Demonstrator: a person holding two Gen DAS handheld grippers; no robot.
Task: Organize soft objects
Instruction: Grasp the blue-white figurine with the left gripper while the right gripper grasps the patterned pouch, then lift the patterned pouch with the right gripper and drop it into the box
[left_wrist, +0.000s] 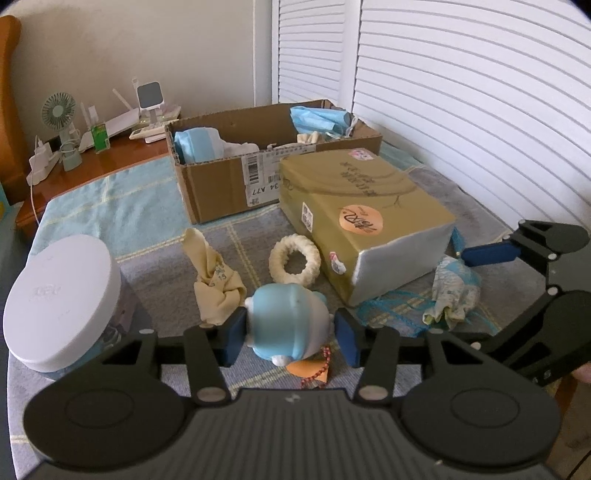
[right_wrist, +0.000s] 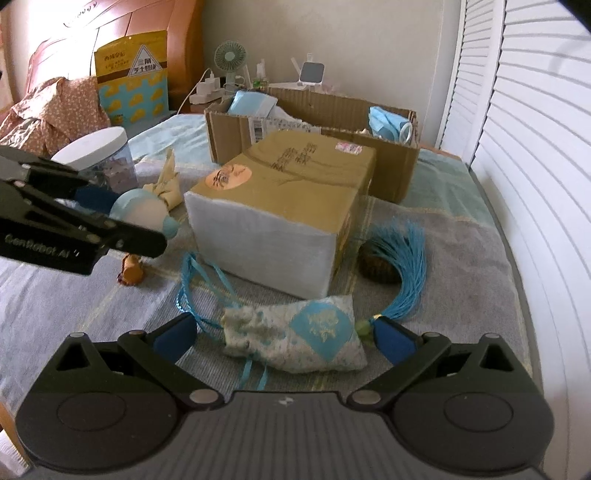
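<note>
Blue-and-white plush toy clamped between our left tongs, our right tongs spread wide (touching nothing) around the patterned sachet on the bed.

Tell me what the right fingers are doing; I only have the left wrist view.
Observer: The right gripper is open, and the patterned pouch lies on the bed between its fingers.
Operator: Anything attached to it?
Observer: A blue tassel curls from the pouch's end around behind the gold box.
Operator: Anything hidden back there?
Observer: A small dark round thing lies beside the box, partly under the tassel.
</note>
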